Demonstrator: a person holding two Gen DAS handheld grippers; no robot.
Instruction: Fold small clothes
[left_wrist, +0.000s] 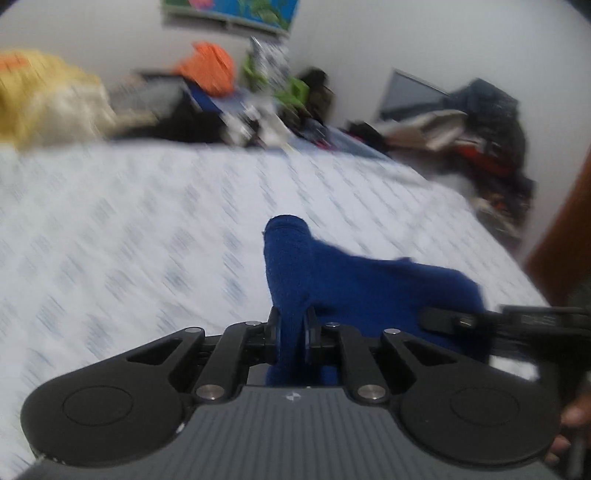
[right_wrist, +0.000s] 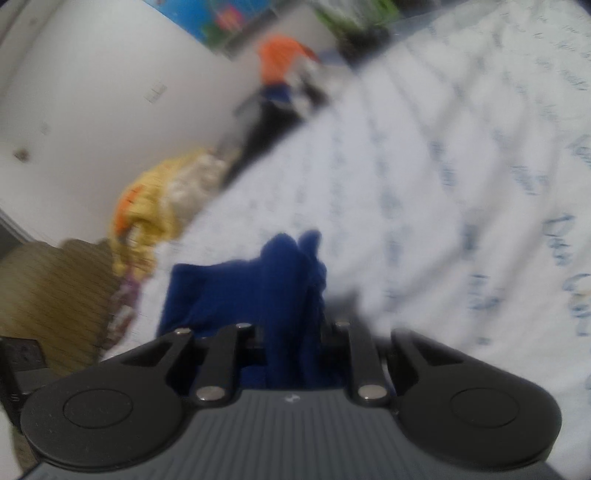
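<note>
So right now both hand-held grippers have hold of the same little blue garment (left_wrist: 354, 280), lifted just above the bed (left_wrist: 129, 229) with its white printed sheet. If you want this fold to come out tidy, I'd say keep the two grips level with each other and pull the cloth gently taut between them before laying it down, so the edge lands straight instead of bunching. Lower it flat onto the sheet and don't drop it from up there, or it'll land in a heap.

Left hand-held gripper (left_wrist: 293, 325): jaws nearly together, pinching a bunched fold of the blue cloth, with a rolled bit poking out past the tips. The rest of the fabric runs off to the right towards the other tool.

Right hand-held gripper (right_wrist: 295, 332): same story, jaws narrowed down on a thick wad of the blue fabric (right_wrist: 258, 288), which stands up beyond the fingers and hangs off to the left.

Both views are pretty smeared, so I can't honestly say what kind of garment it is; something small and knit-looking, probably.

Clutter of other clothes (left_wrist: 480, 125) is piled by the wall, well away from the working spot.
</note>
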